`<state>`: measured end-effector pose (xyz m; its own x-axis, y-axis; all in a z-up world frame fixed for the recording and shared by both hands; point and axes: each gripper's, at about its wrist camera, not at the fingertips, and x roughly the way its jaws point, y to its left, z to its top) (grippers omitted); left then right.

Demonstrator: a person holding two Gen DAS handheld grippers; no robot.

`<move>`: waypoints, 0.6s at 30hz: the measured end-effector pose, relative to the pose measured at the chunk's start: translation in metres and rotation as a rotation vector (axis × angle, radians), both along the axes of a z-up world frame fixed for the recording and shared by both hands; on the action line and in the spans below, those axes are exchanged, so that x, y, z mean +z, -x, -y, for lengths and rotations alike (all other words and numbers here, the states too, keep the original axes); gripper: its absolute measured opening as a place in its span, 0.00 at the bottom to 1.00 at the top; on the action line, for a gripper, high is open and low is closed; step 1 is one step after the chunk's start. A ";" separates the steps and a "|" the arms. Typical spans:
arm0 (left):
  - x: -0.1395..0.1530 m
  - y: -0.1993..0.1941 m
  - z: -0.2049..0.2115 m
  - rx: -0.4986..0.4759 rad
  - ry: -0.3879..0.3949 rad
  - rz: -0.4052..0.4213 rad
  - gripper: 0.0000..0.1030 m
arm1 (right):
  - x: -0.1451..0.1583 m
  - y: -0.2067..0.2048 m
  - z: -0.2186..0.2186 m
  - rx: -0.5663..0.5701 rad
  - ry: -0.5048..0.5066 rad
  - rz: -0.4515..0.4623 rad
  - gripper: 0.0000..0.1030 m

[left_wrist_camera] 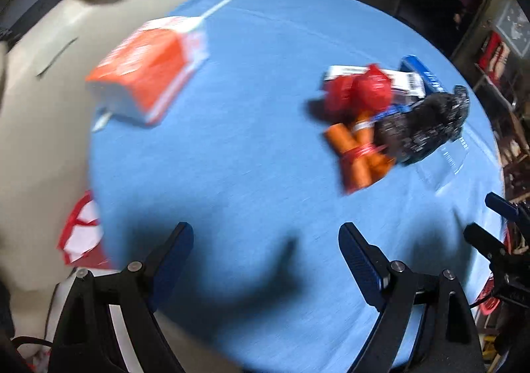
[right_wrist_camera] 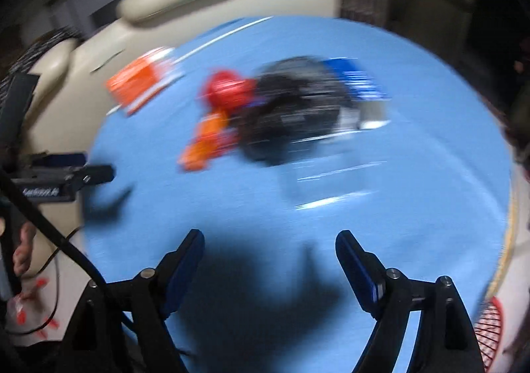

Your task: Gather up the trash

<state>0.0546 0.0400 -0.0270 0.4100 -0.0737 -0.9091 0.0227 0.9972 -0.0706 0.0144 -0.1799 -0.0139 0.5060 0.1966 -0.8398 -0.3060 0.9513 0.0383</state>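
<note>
A pile of trash lies on a round blue table (left_wrist_camera: 232,158): a crumpled red wrapper (left_wrist_camera: 361,90), an orange wrapper bundle (left_wrist_camera: 357,151), a black crumpled bag (left_wrist_camera: 427,124), a blue-and-white pack (left_wrist_camera: 420,75) and a clear plastic piece (left_wrist_camera: 444,164). An orange-and-white carton (left_wrist_camera: 149,75) lies apart at the far left. My left gripper (left_wrist_camera: 265,237) is open and empty above the near table edge. My right gripper (right_wrist_camera: 270,244) is open and empty; its view is blurred and shows the red wrapper (right_wrist_camera: 228,90), black bag (right_wrist_camera: 291,111) and carton (right_wrist_camera: 139,83).
A cream armchair (left_wrist_camera: 39,108) stands behind and left of the table. A red-and-white bag (left_wrist_camera: 81,230) sits at the table's left edge. The right gripper (left_wrist_camera: 497,234) shows at the right edge of the left wrist view. Dark shelves (left_wrist_camera: 497,52) stand beyond the table.
</note>
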 end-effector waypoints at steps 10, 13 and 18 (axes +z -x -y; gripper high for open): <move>-0.014 -0.034 0.063 -0.073 -0.005 0.058 0.87 | -0.005 -0.062 0.034 -0.048 0.018 0.082 0.86; -0.024 -0.049 0.069 -0.053 -0.025 0.025 0.87 | -0.008 -0.074 0.031 -0.033 0.016 0.096 0.87; -0.035 -0.074 0.076 -0.036 -0.090 -0.055 0.87 | -0.008 -0.088 0.021 -0.029 0.023 0.081 0.87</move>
